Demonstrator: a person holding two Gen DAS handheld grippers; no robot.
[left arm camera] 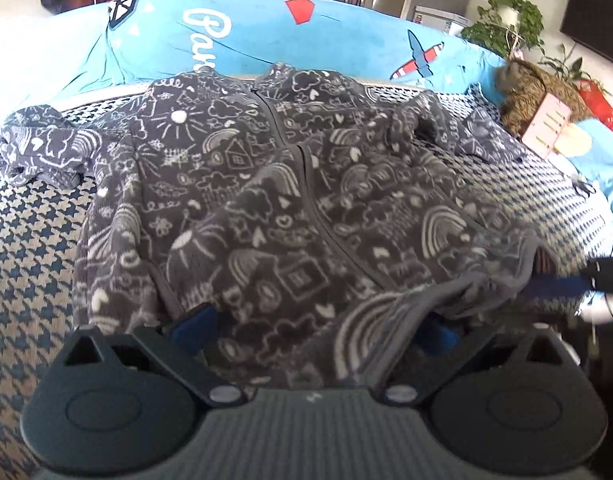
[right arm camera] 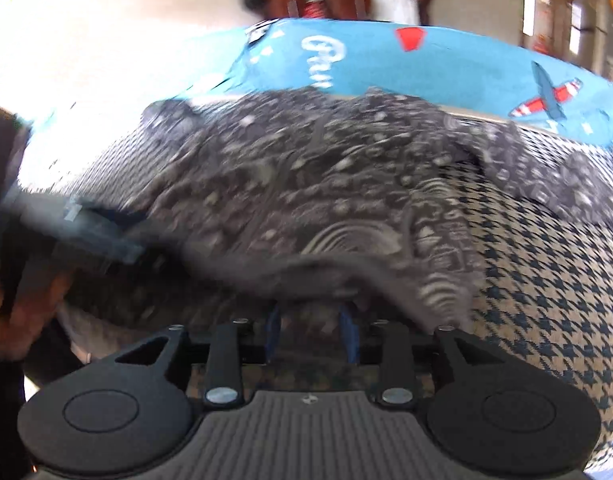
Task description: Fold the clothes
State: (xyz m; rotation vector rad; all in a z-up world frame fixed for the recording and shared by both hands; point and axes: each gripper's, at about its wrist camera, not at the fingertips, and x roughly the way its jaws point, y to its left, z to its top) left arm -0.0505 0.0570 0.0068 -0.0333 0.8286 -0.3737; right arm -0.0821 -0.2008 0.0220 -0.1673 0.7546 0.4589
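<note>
Lying zip-up on the houndstooth blue-and-beige cover (left arm camera: 34,240), the grey doodle-print fleece jacket (left arm camera: 266,184) has its near hem between the wide-spread left gripper (left arm camera: 312,326) jaws; right gripper (right arm camera: 312,330) jaws narrowly parted over the hem.

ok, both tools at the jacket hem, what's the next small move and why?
Probably lift the hem and carry it toward the collar. The jacket lies front-up on the houndstooth cover; the left tool straddles the hem, and the right tool looks narrowed on it.
</note>
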